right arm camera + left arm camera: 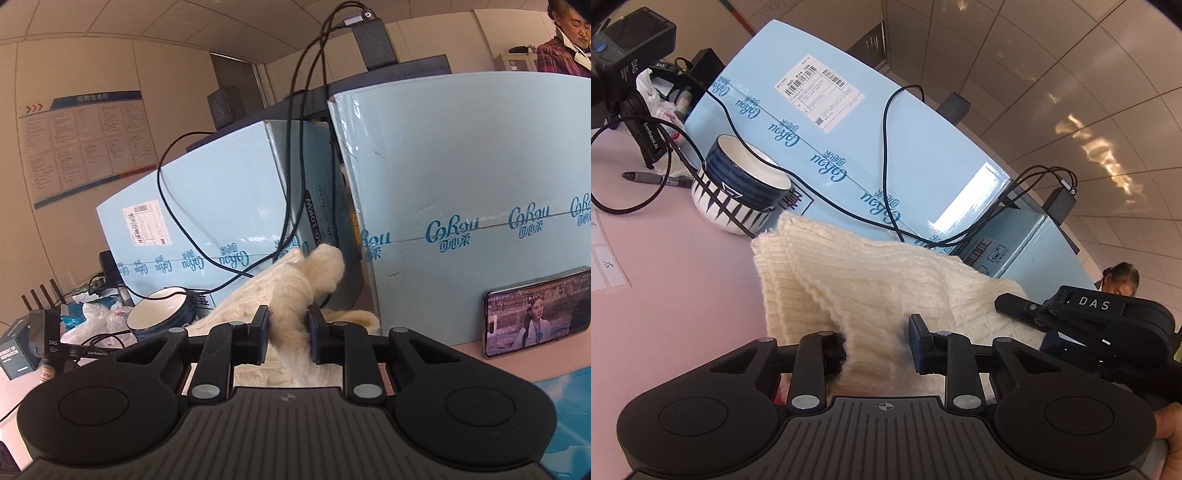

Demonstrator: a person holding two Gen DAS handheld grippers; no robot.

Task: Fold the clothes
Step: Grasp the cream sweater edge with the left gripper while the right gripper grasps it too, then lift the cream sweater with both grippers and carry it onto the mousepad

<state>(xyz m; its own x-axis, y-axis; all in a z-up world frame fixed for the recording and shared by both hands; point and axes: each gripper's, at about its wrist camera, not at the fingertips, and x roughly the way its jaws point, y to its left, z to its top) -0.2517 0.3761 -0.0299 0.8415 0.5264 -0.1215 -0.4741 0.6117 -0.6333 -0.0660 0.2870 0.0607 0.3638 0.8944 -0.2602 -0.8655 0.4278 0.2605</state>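
Note:
A cream ribbed knit sweater [868, 266] is held up above the pink table [665, 277]. In the left wrist view my left gripper [877, 343] is shut on a thick fold of it, and the knit fills the gap between the fingers. My right gripper [1027, 310] shows at the right edge of that view, its tip against the sweater's far side. Seen from the right wrist, the right gripper [288, 332] is shut on a bunched roll of the sweater [295, 288], which sticks up between the pads.
A blue-and-white bowl [738, 184] and a black marker [653, 178] lie close behind the sweater. Light-blue cartons [849, 122] draped with black cables wall off the back. A phone [535, 314] leans against one carton. A tripod camera [631, 55] stands far left. A person [569, 40] is behind.

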